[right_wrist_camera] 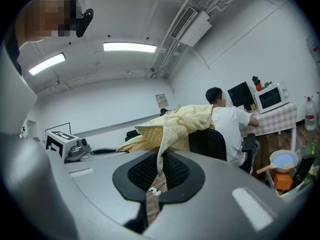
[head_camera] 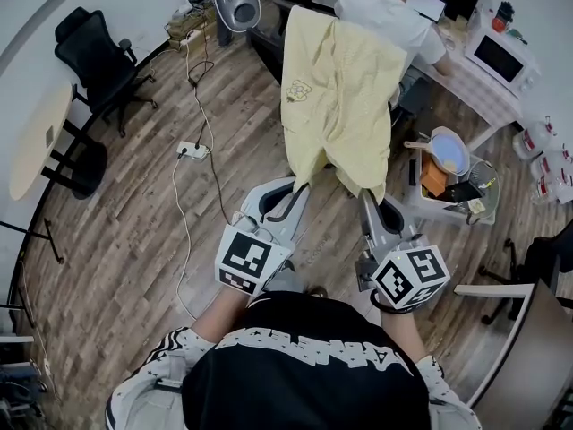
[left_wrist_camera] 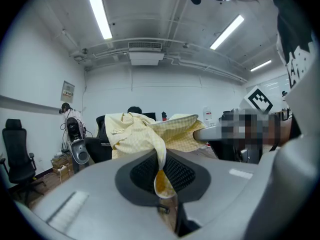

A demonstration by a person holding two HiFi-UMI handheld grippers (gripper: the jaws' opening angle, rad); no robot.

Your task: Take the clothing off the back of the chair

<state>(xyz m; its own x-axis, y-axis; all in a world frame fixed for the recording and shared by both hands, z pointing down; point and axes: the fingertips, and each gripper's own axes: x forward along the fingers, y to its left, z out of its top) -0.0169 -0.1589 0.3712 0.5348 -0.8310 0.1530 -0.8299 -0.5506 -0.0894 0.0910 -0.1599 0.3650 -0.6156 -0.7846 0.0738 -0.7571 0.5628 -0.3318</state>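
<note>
I have both tools clamped shut on the yellow clothing (head_camera: 340, 88): the left gripper (head_camera: 300, 186) pinches one hem corner, the right gripper (head_camera: 367, 197) the other. Its top drapes over the back of the chair (right_wrist_camera: 210, 144), and its long axis runs from the chair toward me. Both grippers sit on my side of the chair, about equally near. I can't quite tell how much cloth hangs behind the chair.

Room bright, even. Source: ceiling strip lights (left_wrist_camera: 98, 11), clipped to pure white in both gripper views. Shadows on wood floor (head_camera: 125, 240) soft, faint. Strong fisheye bend everywhere; black vignette at corners of gripper views. Near foreground slightly soft, background sharp. Head view crisp throughout.
</note>
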